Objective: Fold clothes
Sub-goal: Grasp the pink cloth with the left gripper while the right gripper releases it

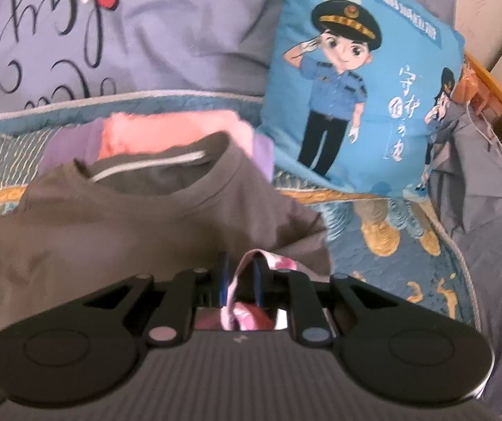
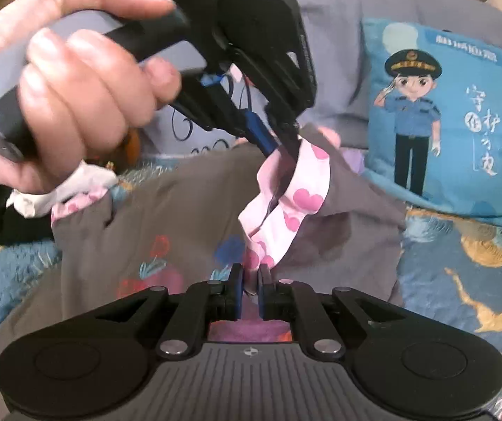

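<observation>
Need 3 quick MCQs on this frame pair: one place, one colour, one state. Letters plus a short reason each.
1. Where does the blue cushion with the saluting cartoon officer stand, seen from the left wrist camera?
A. To the right of the grey T-shirt
B. Under the T-shirt
C. In a gripper

2. What colour are the hearts on the white cloth?
A. Green
B. Pink
C. Black

3. What state is the right gripper in?
A. Wide open, nothing between its fingers
B. Shut on the heart-print cloth
C. Out of view

Answers:
1 A: the cushion leans upright to the right of the shirt's collar.
2 B: pink hearts show on the cloth in the right wrist view.
3 B: its fingers are pinched on the cloth's lower end; the left gripper holds the upper end.
</observation>
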